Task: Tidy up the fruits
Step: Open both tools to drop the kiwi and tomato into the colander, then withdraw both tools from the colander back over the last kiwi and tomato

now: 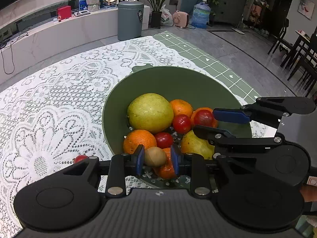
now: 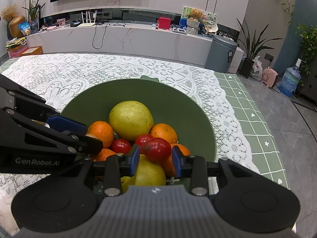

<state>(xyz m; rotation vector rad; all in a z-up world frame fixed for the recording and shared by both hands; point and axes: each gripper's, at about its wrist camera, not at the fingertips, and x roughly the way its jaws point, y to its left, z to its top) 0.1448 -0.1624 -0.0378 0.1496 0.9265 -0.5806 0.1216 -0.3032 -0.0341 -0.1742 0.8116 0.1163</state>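
While the kiwi (image 1: 155, 156) is being held in the left gripper (image 1: 158, 159) above the bowl (image 1: 158, 79), a tomato (image 2: 157, 152) is being gripped by the right gripper (image 2: 155, 159) alongside

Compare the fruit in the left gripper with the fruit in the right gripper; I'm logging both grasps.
The kiwi in the left gripper is brown, matte and egg-shaped; the red fruit in the right gripper is glossy and rounder. The kiwi looks smaller. Both are pinched between blue pads over the green bowl.
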